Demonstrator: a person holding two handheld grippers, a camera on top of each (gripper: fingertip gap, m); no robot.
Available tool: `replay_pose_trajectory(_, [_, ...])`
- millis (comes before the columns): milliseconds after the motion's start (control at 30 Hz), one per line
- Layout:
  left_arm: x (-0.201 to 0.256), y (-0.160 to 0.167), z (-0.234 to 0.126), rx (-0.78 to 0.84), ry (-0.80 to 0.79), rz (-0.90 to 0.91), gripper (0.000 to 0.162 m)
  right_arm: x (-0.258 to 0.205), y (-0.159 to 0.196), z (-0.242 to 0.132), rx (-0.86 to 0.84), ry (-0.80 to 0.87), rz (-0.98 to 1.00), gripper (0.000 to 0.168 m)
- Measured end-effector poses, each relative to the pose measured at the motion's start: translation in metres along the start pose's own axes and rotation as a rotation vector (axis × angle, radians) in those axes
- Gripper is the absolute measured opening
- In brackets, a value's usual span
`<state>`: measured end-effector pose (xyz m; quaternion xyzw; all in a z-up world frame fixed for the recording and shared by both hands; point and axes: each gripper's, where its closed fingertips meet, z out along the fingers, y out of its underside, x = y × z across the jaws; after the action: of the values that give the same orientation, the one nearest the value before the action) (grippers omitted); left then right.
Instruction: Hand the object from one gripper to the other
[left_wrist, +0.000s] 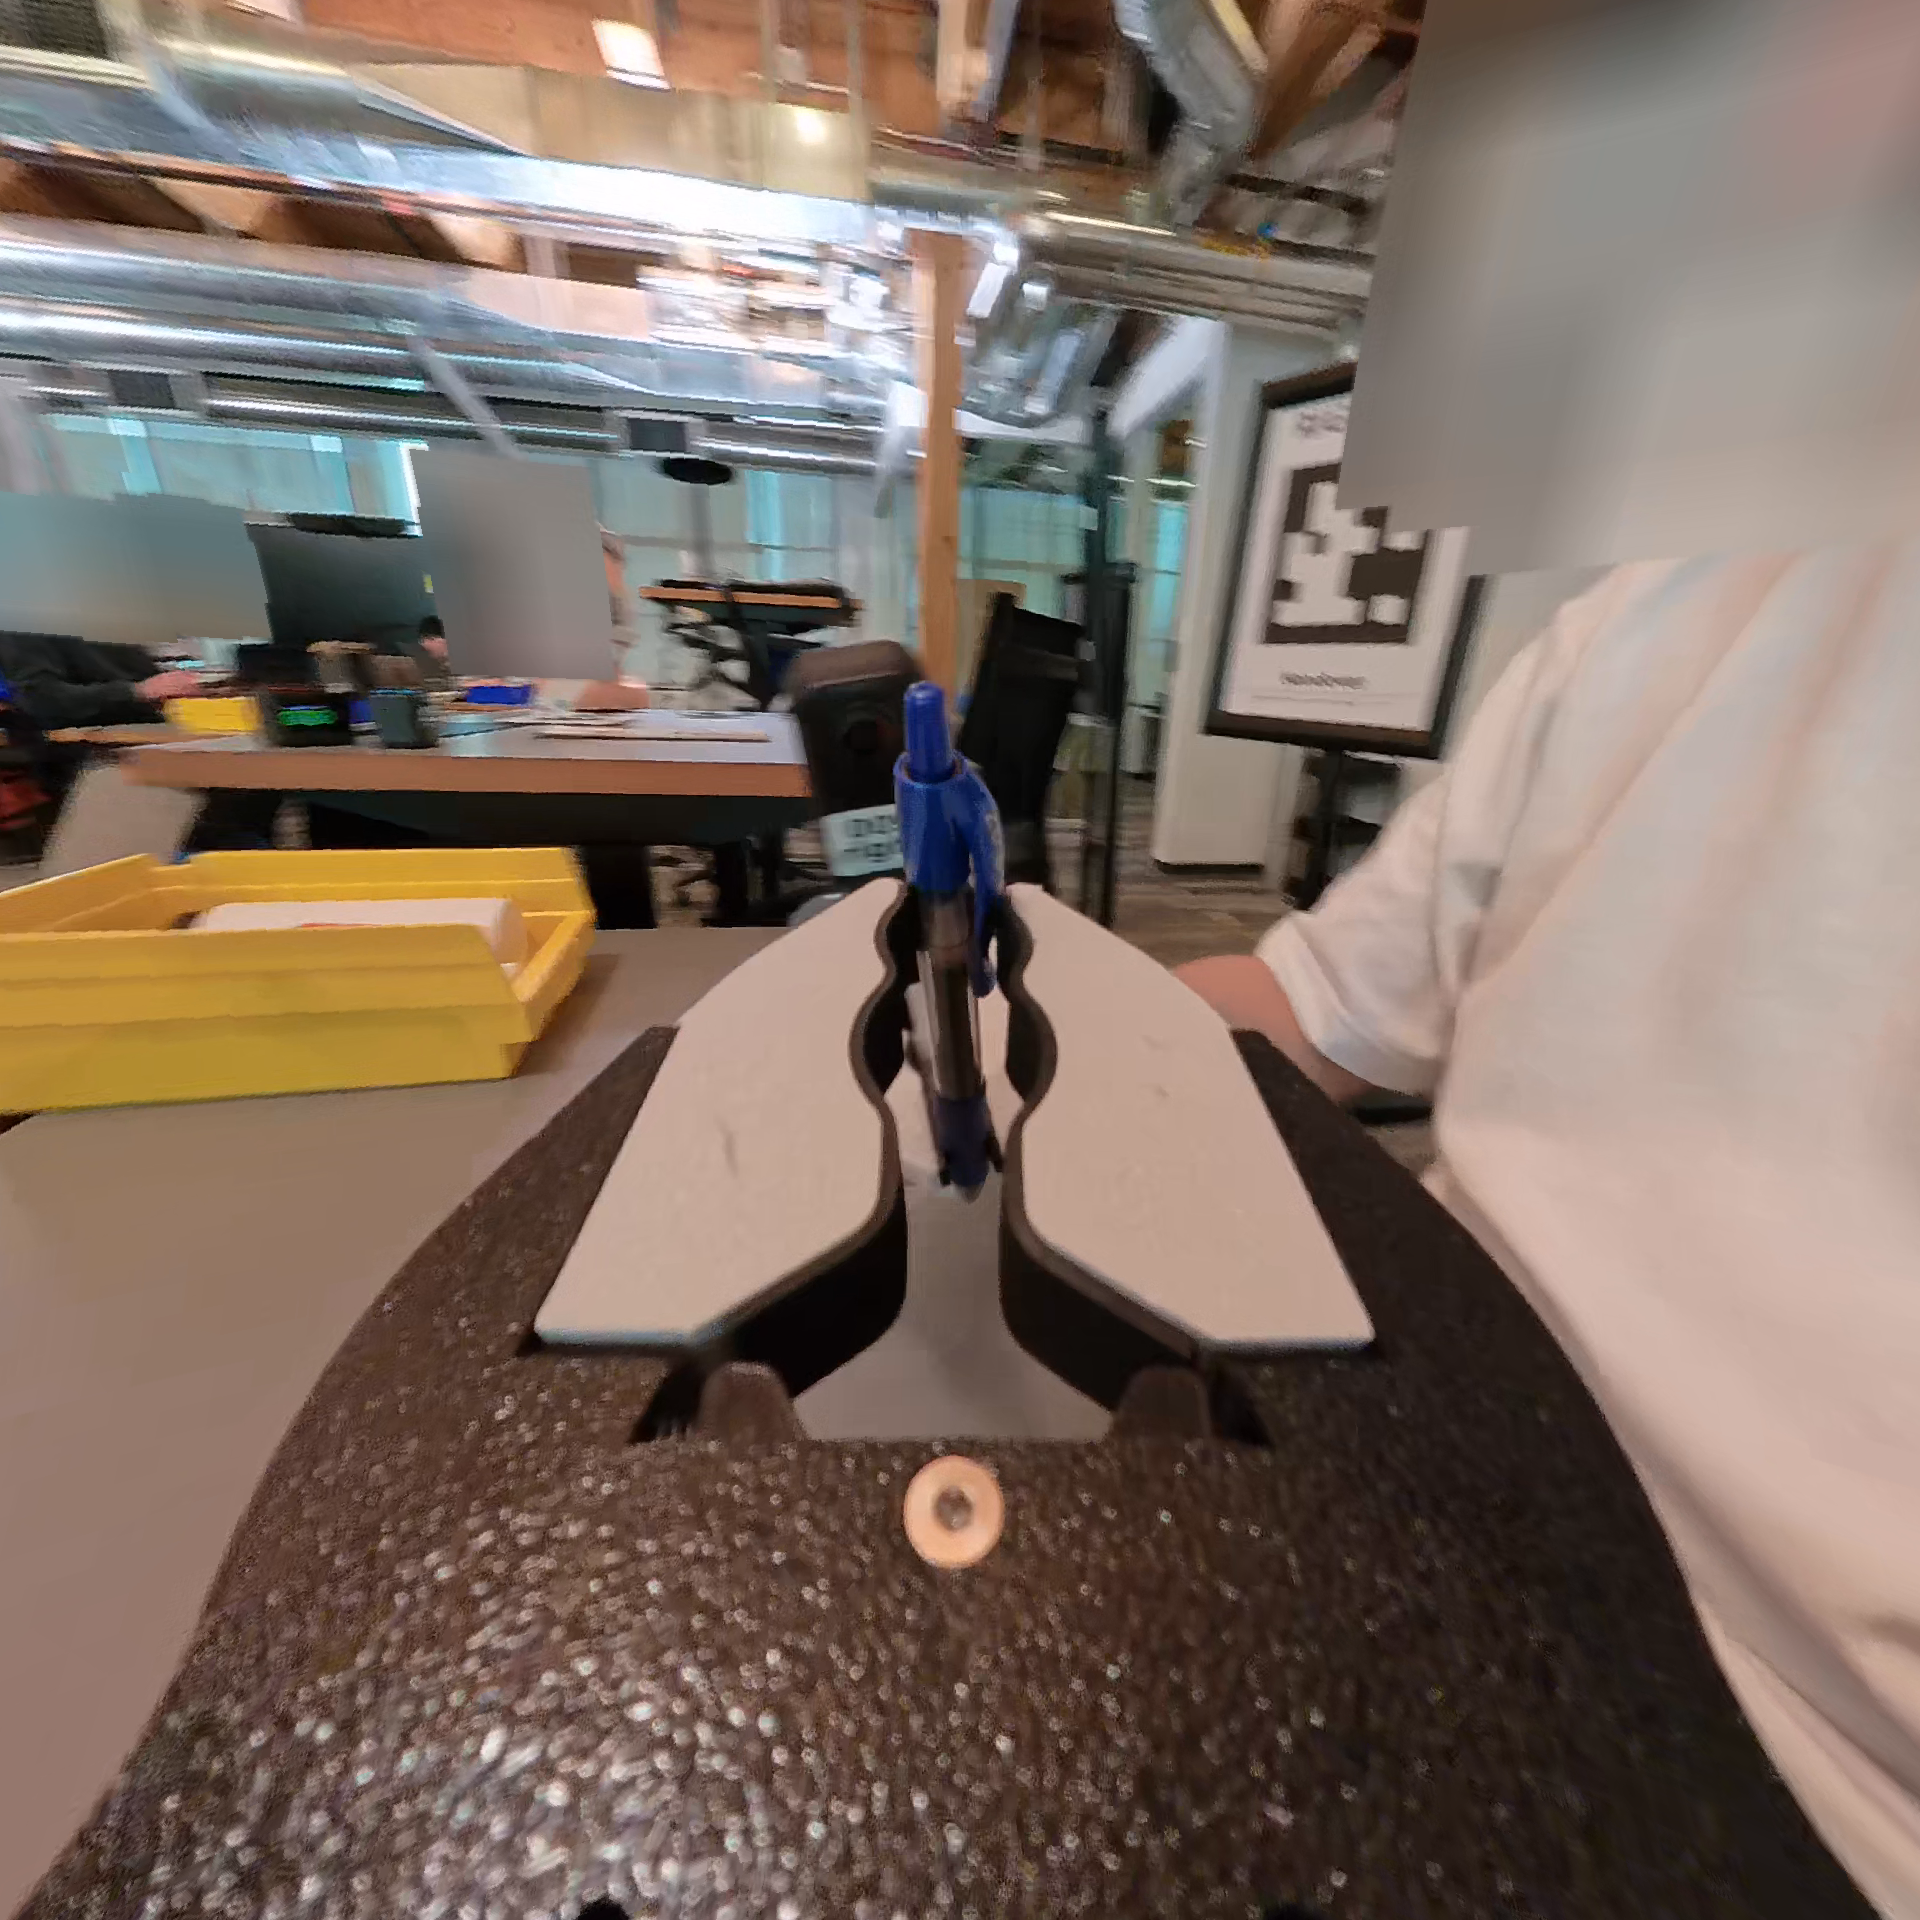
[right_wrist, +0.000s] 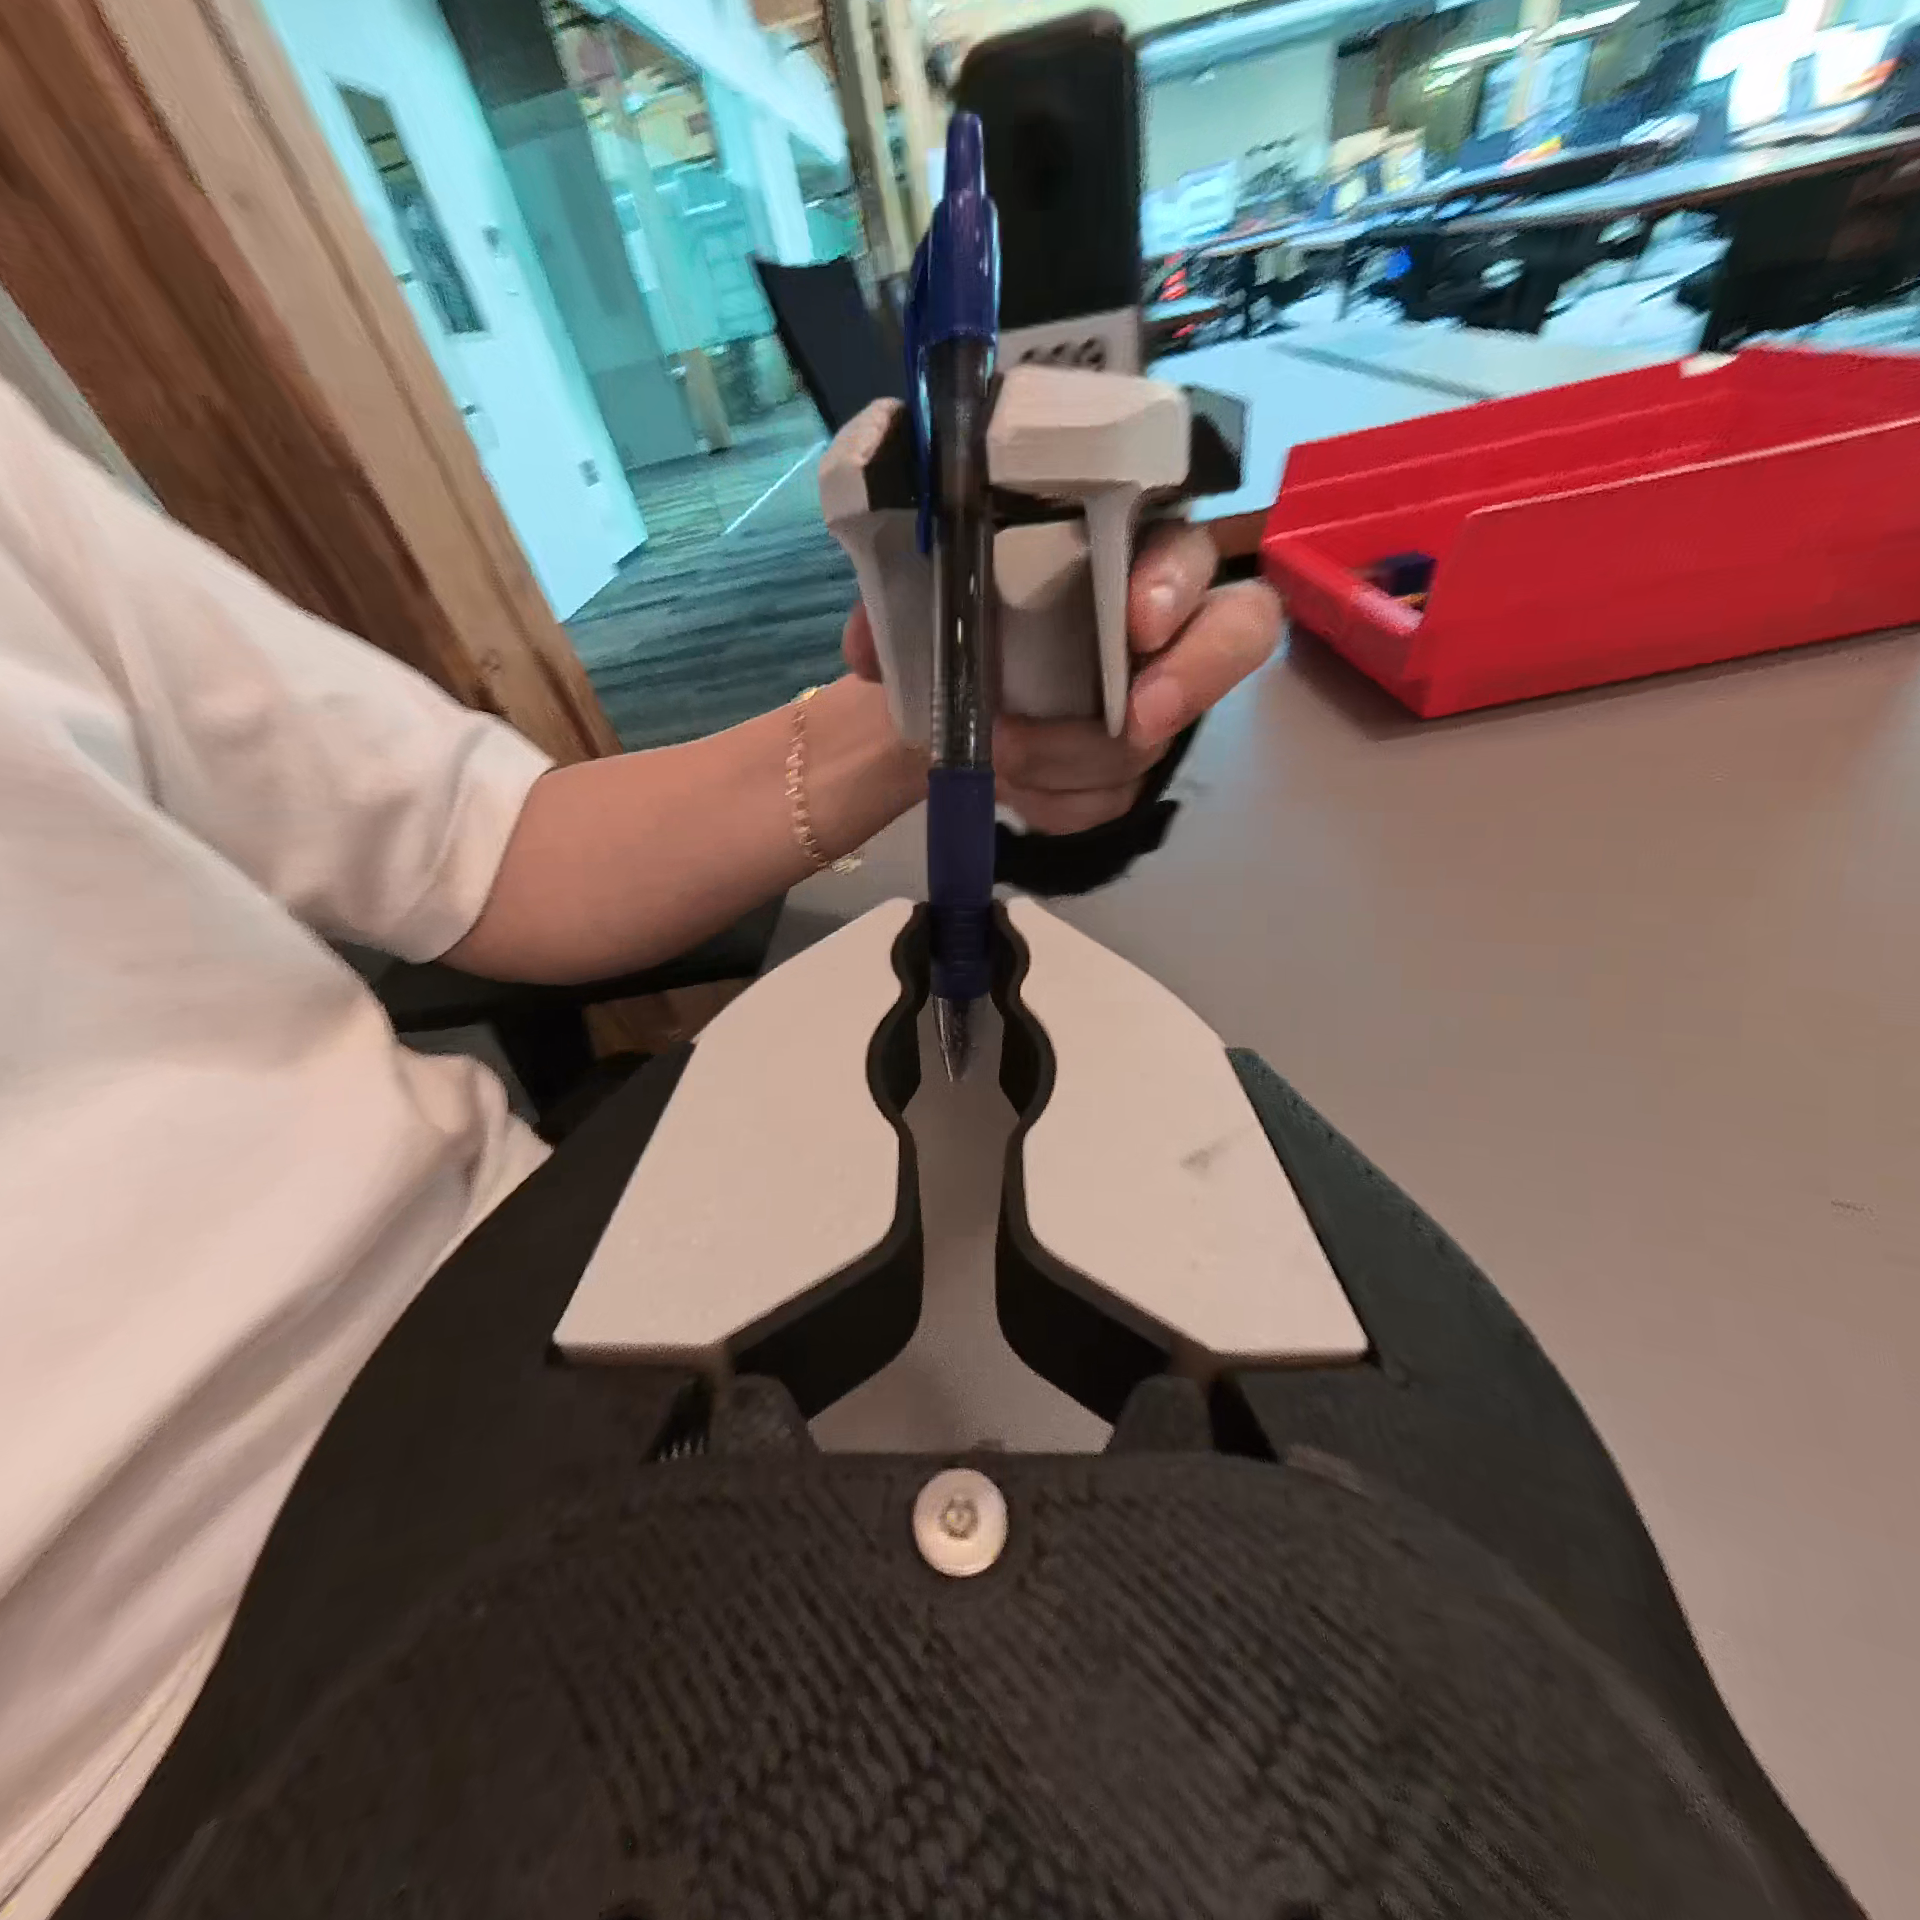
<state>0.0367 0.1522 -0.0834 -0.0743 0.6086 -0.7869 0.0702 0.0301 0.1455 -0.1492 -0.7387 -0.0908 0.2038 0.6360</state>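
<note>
Pen (right_wrist: 958, 582), one blue retractable with a clear barrel, stands upright between both grippers at once, so the handover looks to be at its midpoint. The left gripper (right_wrist: 961, 478), seen ahead in the right wrist view with a hand (right_wrist: 1091, 717) around its body, has its fingers (right_wrist: 1081, 436) closed on the barrel just below the clip. The right gripper (right_wrist: 958, 956) sits below it, its fingers (right_wrist: 831, 1122) drawn nearly together at their tips with the pen's blue grip section between them and the writing point hanging into the gap behind. Whether those tips press firmly or merely touch cannot be told for certain, though contact looks likely.

In the left wrist view the left gripper's own fingers (left_wrist: 748, 1101) pinch the pen (left_wrist: 940, 862) near their tips.

The next move probably calls for the right grip to be confirmed snug, then the left fingers to spread and draw away upward without tilting the pen.

Counted: one pen, two grippers, one yellow bin (left_wrist: 260, 997) left of the left fingers, one red bin (right_wrist: 1621, 520) right of the right fingers, both on the grey tabletop (right_wrist: 1507, 987).
</note>
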Motion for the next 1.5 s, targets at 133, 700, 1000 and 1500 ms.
replay_pose_trajectory(133, [-0.043, 0.006, -0.006, -0.068, -0.303, -0.033, 0.031, 0.039, -0.018, -0.017, 0.076, 0.302, -0.098, 0.010])
replay_pose_trajectory(700, [-0.074, 0.047, 0.014, -0.331, -0.617, -0.125, 0.011, 0.078, -0.018, -0.034, -0.078, 0.824, -0.425, 0.010])
replay_pose_trajectory(1000, [-0.068, 0.011, 0.008, 0.054, -0.432, -0.328, 0.011, 0.064, -0.043, -0.042, 0.224, 0.604, -0.201, 0.033])
replay_pose_trajectory(1500, [-0.068, 0.015, 0.022, 0.269, -0.288, -0.614, 0.011, 0.052, -0.056, -0.048, 0.247, 0.654, -0.479, 0.010])
